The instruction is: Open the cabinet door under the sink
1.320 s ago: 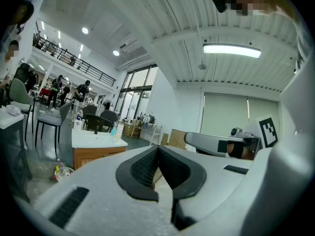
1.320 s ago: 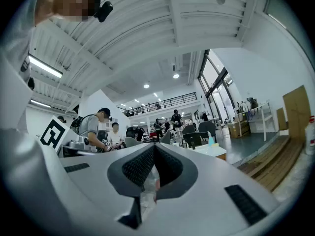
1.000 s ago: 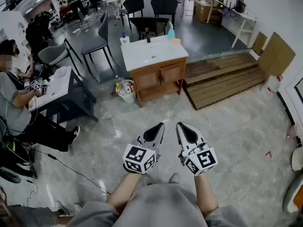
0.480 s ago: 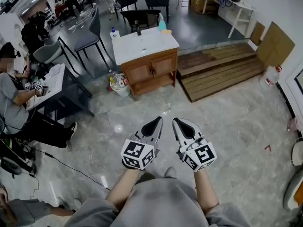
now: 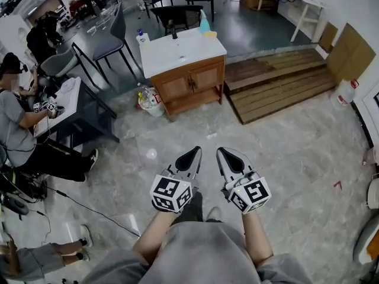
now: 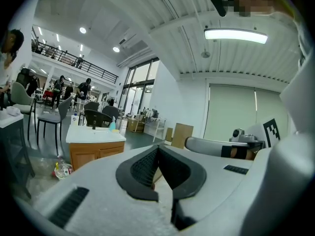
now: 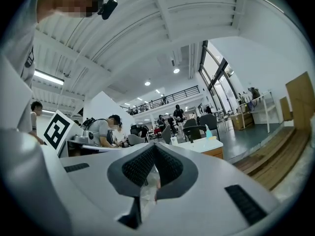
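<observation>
Across the floor, well away, the cabinet door under the sink is shut, untouched; left gripper and right gripper keep jaws together, empty.

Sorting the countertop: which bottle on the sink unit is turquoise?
The tall bottle at the back right corner, beside a yellow item; the white bottle at the left edge has a blue cap.

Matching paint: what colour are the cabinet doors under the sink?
Cabinet doors are brown wood; head view shows them best.
</observation>
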Motion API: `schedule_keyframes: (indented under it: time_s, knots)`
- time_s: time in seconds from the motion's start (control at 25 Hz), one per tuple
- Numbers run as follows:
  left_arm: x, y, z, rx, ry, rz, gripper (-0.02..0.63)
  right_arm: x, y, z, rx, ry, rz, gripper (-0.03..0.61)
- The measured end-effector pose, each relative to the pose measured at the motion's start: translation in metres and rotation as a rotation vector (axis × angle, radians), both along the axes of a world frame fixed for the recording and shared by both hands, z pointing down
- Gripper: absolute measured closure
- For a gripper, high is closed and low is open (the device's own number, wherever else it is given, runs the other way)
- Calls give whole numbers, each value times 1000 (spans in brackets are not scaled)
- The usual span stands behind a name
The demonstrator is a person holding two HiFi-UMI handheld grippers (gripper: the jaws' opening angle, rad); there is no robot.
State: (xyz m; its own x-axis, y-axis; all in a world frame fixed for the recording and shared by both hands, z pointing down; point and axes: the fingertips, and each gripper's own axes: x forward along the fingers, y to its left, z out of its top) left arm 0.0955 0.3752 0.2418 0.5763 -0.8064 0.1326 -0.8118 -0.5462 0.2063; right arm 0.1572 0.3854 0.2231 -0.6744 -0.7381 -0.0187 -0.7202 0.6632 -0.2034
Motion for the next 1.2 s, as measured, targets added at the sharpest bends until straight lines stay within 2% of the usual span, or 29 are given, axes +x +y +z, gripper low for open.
schedule_keyframes:
  time_s: [0.4,0.76,1.04,1.2]
  knots:
    - [-25,-91,15,-25,9,16,606,-25,-91,13,-43,4,33,569]
    - [-67,-170,26,-45,2,49,606,-63,-171,22,-73,15,79,569]
    - [-89,-210,33,-53,13,80,606,-86,-209,33,-96,37,112,569]
    - [-91,-228,40,-70,22,89,606,-88,-227,40,-112,46,121,569]
